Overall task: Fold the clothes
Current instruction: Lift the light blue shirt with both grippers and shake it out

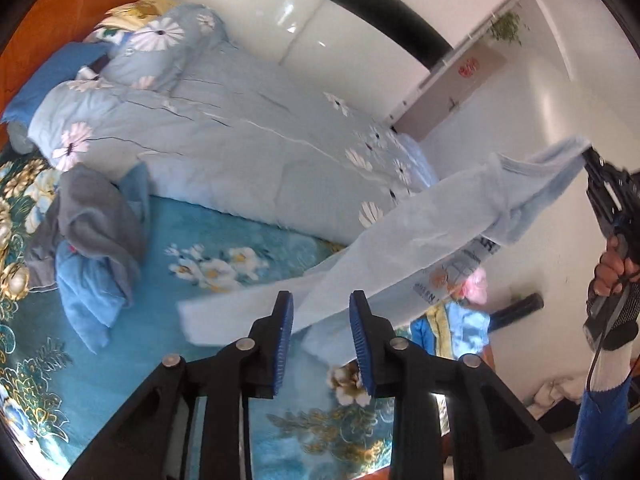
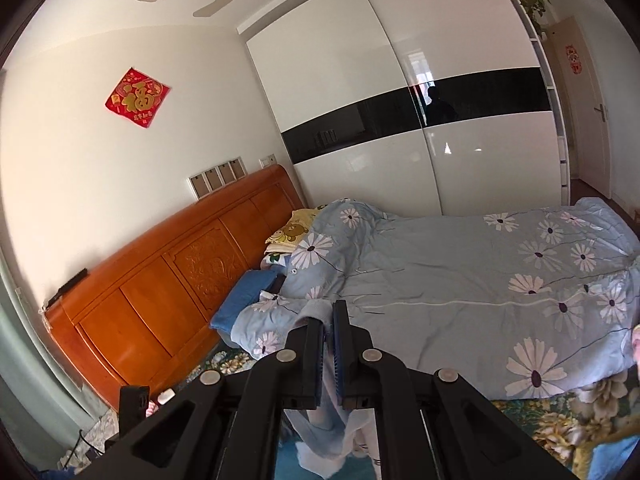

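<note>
Across the bed (image 1: 120, 360) lies a teal floral sheet, with a pale blue flowered quilt (image 1: 240, 136) heaped toward the white wardrobe (image 2: 400, 80) and an orange wooden headboard (image 2: 160, 280). Grey and blue clothes (image 1: 92, 248) sit crumpled on the sheet. Left tongs (image 1: 322, 336) gape wide — holding nothing — just before a light blue garment (image 1: 400, 240) stretched in the air. Right tongs (image 2: 329, 344) are pinched tight on that garment's edge.
</note>
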